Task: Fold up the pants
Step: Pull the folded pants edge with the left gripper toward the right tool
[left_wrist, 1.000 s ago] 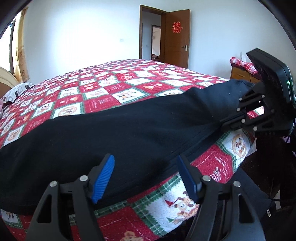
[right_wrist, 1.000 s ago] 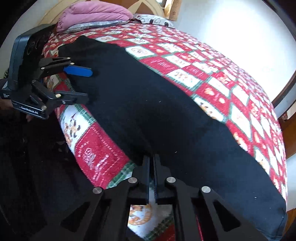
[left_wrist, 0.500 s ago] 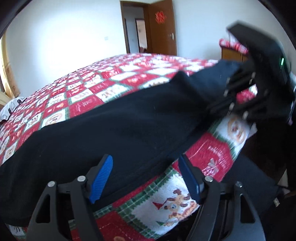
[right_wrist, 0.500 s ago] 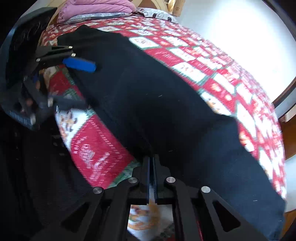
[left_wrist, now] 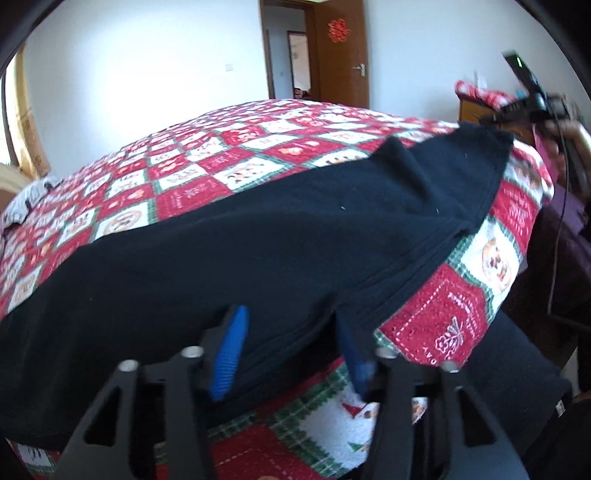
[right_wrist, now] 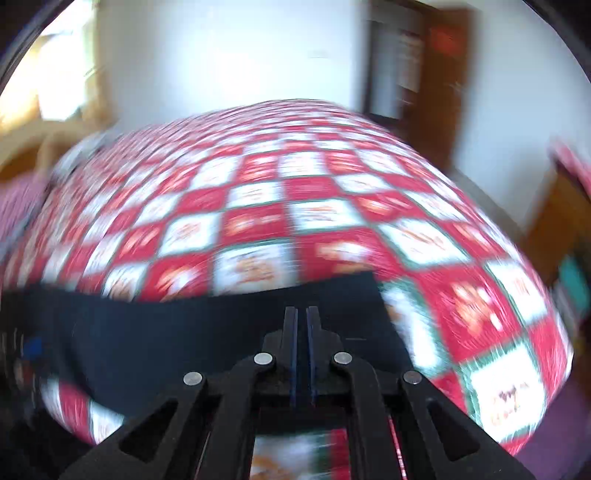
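Past my left fingers, far ahead, I can see a red paper ornament (left_wrist: 336, 31) on the brown door (left_wrist: 341, 55); it looks like a Chinese double-happiness sign, though too small to read with certainty. Just right of those fingers, a red quilt patch (left_wrist: 439, 325) carries white stitched lettering and a motif that I cannot make out. My right view is too blurred to read anything.

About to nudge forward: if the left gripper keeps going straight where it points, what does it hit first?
The black pants. The left gripper is open, its blue pads at the near hem, so it would probably push straight into that fabric lying on the quilt.
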Demonstrator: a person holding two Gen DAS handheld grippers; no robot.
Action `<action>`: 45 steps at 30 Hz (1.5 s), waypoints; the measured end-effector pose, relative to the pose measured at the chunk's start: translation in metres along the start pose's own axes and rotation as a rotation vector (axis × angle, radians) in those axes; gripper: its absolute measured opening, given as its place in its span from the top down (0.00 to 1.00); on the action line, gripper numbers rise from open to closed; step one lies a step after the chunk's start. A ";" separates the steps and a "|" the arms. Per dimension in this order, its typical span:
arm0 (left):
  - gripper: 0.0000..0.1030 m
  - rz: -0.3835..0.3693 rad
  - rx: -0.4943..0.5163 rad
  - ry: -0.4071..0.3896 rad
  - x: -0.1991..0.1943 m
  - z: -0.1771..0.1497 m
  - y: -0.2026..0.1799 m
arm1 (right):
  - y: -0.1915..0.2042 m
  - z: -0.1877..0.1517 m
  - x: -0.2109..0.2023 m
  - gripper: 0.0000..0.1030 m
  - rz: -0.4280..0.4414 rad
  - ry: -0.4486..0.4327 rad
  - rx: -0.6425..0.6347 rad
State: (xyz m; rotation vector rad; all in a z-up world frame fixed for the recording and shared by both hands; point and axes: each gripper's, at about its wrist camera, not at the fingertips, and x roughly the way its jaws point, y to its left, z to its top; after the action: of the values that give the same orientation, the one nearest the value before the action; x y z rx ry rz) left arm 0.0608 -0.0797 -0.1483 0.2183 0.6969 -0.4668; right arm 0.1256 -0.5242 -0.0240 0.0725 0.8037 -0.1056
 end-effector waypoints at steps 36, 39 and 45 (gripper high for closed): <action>0.96 0.061 0.231 -0.003 -0.018 -0.005 -0.029 | 0.098 -0.035 0.023 0.52 0.176 0.038 -0.150; 0.96 0.039 0.268 0.058 -0.011 -0.013 -0.036 | 0.092 -0.033 0.022 0.52 0.152 0.023 -0.141; 0.97 0.020 0.282 0.062 -0.010 -0.016 -0.038 | 0.079 -0.030 0.024 0.52 0.117 0.019 -0.100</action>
State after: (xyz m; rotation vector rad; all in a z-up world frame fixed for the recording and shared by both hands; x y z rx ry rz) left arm 0.0272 -0.1040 -0.1548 0.5065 0.6876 -0.5401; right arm 0.1304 -0.4438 -0.0598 0.0263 0.8210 0.0463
